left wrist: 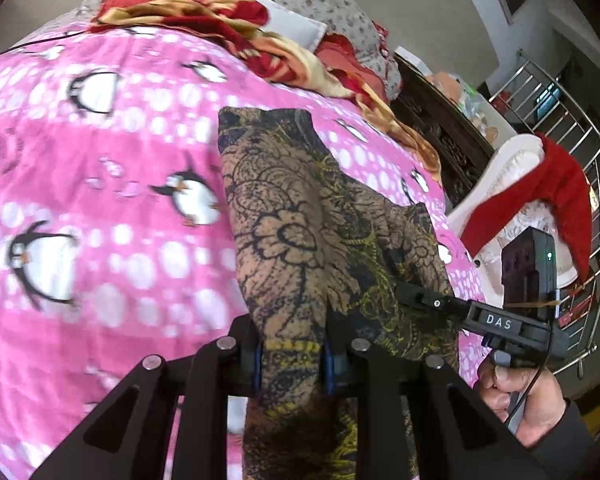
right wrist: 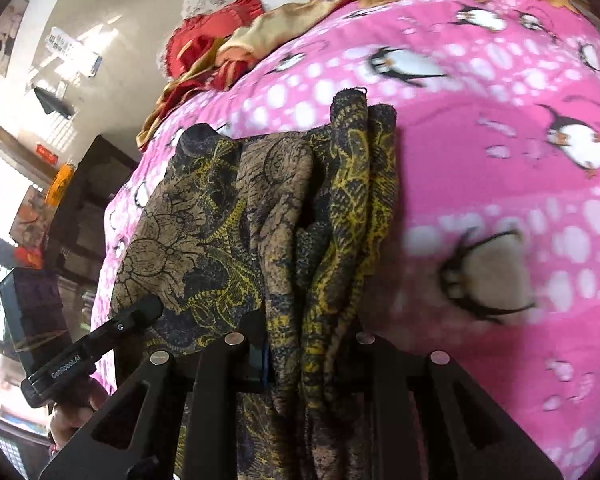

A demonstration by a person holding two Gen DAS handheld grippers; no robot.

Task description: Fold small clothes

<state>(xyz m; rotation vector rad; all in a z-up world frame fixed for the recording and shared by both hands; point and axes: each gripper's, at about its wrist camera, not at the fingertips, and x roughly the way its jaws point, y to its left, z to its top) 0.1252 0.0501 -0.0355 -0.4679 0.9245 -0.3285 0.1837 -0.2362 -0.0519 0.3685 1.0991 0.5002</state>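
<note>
A small brown garment with black and yellow flower print (left wrist: 300, 216) hangs over a pink penguin blanket (left wrist: 100, 200). My left gripper (left wrist: 294, 356) is shut on its near edge, cloth bunched between the blue pads. My right gripper (left wrist: 416, 298) shows at the right of the left wrist view, clamped on the same cloth. In the right wrist view the garment (right wrist: 236, 216) hangs in folds, and my right gripper (right wrist: 300, 356) is shut on a gathered part of it. My left gripper (right wrist: 148, 308) shows at the left there, touching the cloth.
A red and gold blanket (left wrist: 228, 16) and pillows lie at the far end of the bed. A red cloth (left wrist: 540, 196) on a white chair and a metal railing (left wrist: 580, 168) stand to the right. Dark wooden furniture (right wrist: 84, 200) stands beside the bed.
</note>
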